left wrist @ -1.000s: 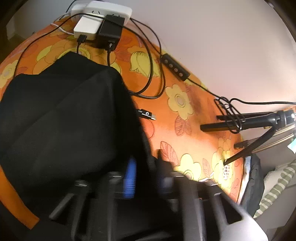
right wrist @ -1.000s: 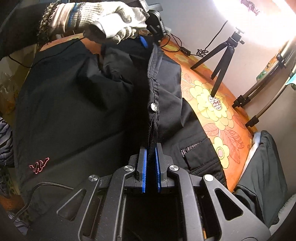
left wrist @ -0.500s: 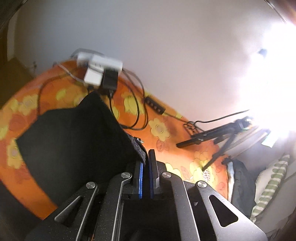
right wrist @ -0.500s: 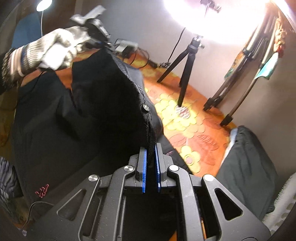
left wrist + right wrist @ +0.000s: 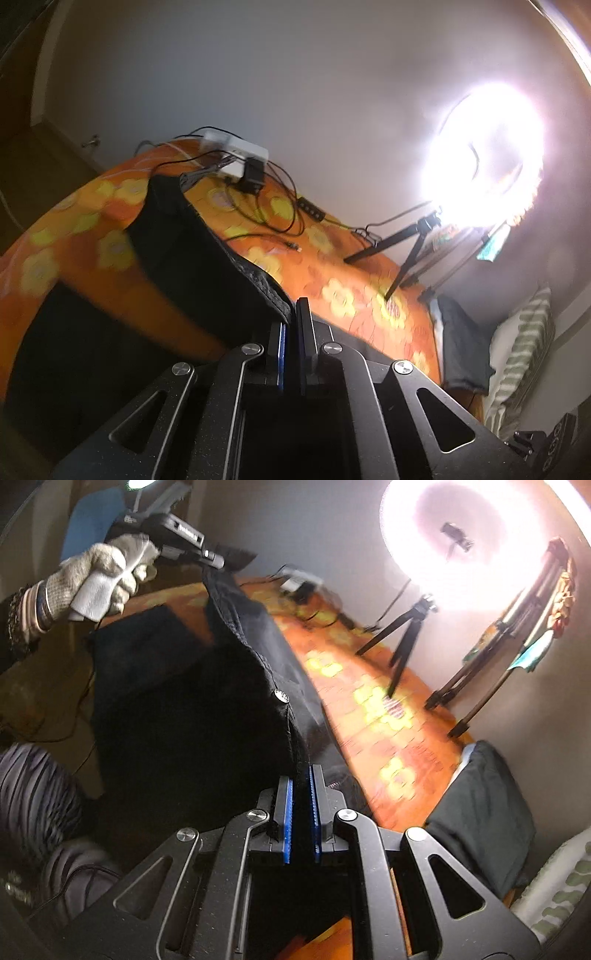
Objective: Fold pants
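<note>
The black pants hang lifted above the orange flowered table, stretched by the waistband between both grippers. My right gripper is shut on the waistband near the silver button. My left gripper is shut on the other end of the waistband; it also shows in the right wrist view, held by a gloved hand. The legs drape down over the table.
A white power strip with chargers and cables lies at the table's far end. A small black tripod stands on the table under a bright ring light. Dark folded cloth lies at the right.
Both grippers have risen, lifting the pants by the waistband off the table. The views now tilt up toward the wall and ring light.
</note>
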